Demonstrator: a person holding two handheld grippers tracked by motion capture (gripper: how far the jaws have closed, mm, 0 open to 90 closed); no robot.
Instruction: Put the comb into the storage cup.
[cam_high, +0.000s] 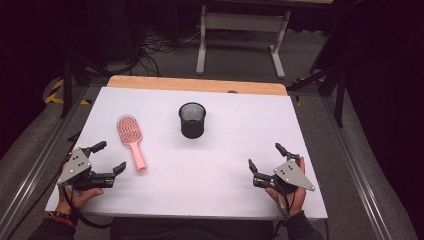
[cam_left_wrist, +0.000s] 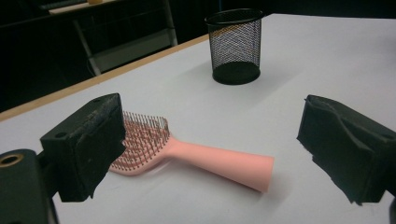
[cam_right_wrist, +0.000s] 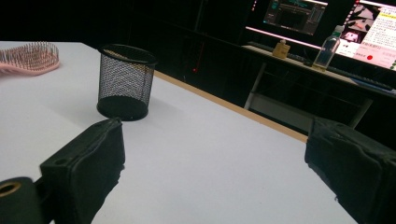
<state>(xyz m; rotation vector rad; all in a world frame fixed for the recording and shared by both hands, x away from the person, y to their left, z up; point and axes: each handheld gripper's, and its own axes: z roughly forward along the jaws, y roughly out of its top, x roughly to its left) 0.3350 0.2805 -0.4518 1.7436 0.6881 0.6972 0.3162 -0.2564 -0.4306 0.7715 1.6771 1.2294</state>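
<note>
The pink hairbrush (cam_high: 131, 140) is lying flat on the white table (cam_high: 225, 180) in the left-centre of the high view, bristles facing up, its oval head pointing toward the top of the frame and its handle running down and slightly right. It is looking like light, rigid plastic, so it should be lifting easily. The smooth, rounded handle (cam_left_wrist: 224, 163) may be slipping a little between pads, yet it is offering the best place to take hold, near its middle, away from the springy bristles. In the left gripper view the brush is sitting between the two jaws, untouched. The left gripper (cam_high: 107, 160) is waiting just beside the handle's end, jaws spread wide and empty. A black mesh cup (cam_high: 192, 120) is standing upright above centre. The right gripper (cam_high: 265, 157) is resting at lower right, well apart, jaws also wide and holding nothing.
</note>
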